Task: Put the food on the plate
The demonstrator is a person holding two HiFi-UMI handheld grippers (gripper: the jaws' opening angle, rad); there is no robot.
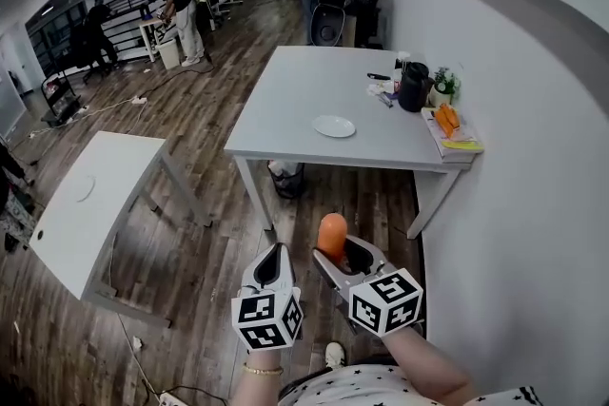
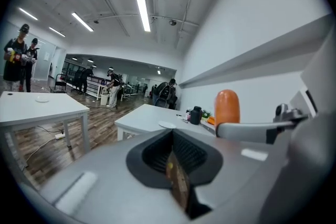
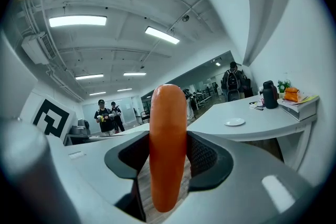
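An orange sausage-shaped piece of food stands upright between the jaws of my right gripper, which is shut on it. In the right gripper view the food fills the gap of that gripper. My left gripper is just to its left, jaws together and holding nothing; its own view shows the left gripper with the food off to its right. A small white plate lies on the grey table well ahead, also seen as the plate and the plate. Both grippers are held over the wooden floor, short of the table.
On the table's right end stand a black jug, a small plant and an orange packet on stacked books. A bin sits under the table. Another white table is at the left. A white wall runs along the right. People work far back.
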